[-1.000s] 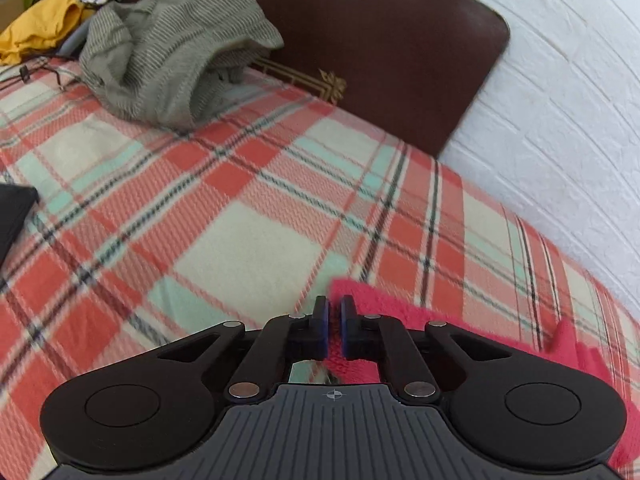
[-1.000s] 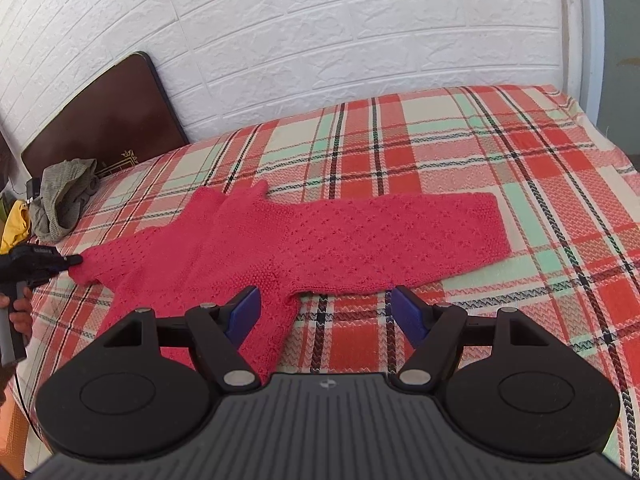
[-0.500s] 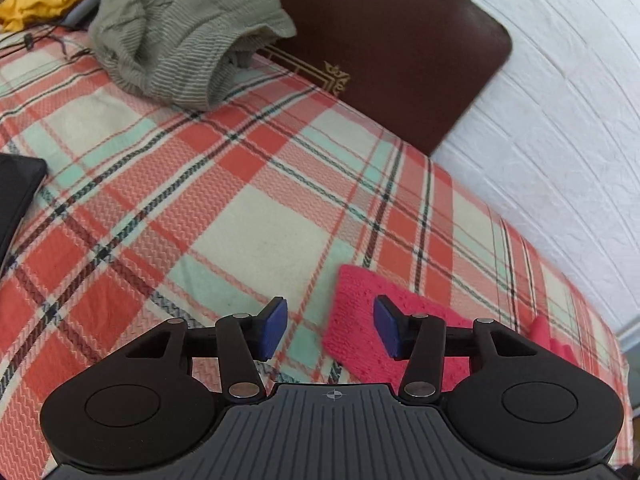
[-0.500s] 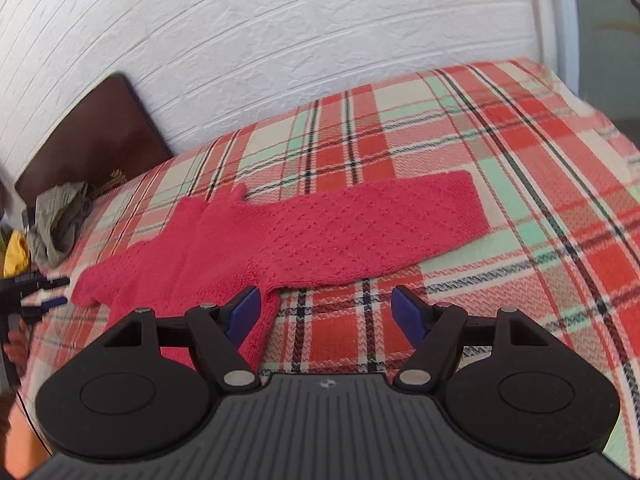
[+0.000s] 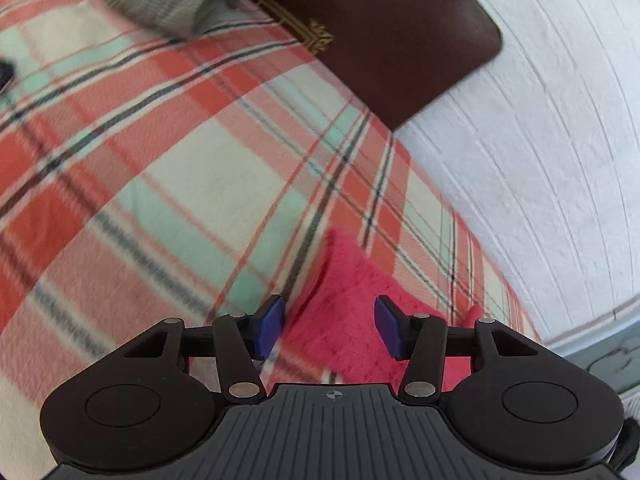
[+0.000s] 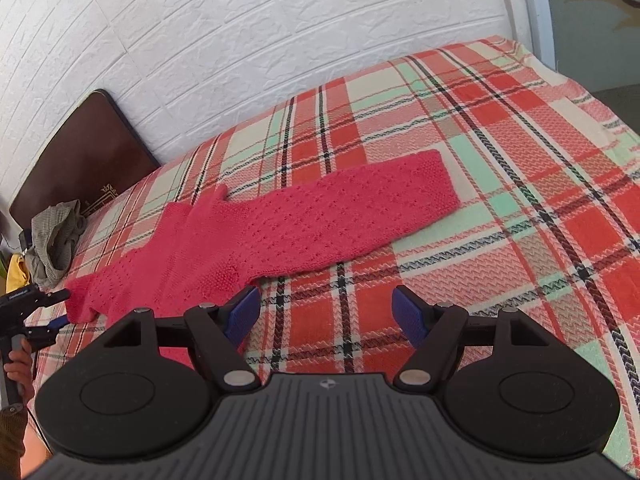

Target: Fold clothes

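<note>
A red knitted sweater (image 6: 304,224) lies spread flat on the plaid blanket (image 6: 500,184) that covers the bed, its hem toward the far right and one sleeve stretched toward the near left. The left gripper (image 5: 330,326) hangs over the cuff end of that sleeve (image 5: 352,280) with its jaws wide apart and nothing between them; the blue pads (image 5: 270,322) frame the knit, and whether they touch the fabric is hard to tell through the blur. In the right wrist view the same gripper (image 6: 60,304) shows at the far left edge beside the sleeve end, a hand (image 6: 16,364) around its handle. The right gripper (image 6: 324,314) hovers over bare blanket just near of the sweater's side, jaws wide apart and empty. At the far left a crumpled grey striped garment (image 6: 56,236) rests against a dark brown headboard (image 6: 80,160), with a bit of yellow cloth (image 6: 18,270) beside it. A white brick-patterned wall (image 6: 240,40) runs along the far side of the bed.
</note>
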Demonstrator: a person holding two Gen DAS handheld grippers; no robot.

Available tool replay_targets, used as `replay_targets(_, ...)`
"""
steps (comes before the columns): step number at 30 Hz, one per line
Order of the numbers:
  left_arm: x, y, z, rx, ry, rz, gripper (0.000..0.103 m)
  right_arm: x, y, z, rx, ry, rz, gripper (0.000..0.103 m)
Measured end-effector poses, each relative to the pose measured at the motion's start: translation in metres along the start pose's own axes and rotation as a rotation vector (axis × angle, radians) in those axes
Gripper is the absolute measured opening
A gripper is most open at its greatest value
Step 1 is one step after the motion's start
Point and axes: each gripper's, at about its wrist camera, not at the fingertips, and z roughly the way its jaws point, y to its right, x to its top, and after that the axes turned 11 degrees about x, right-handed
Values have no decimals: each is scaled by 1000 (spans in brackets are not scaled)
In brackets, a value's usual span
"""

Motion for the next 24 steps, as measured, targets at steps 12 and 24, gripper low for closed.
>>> replay_targets(12, 14, 21, 20, 52, 29, 60, 51, -2, -22, 5, 53, -8, -23, 76)
replay_targets(24, 20, 10, 16, 0, 12, 19, 4, -51, -259, 110, 257, -71, -846, 75)
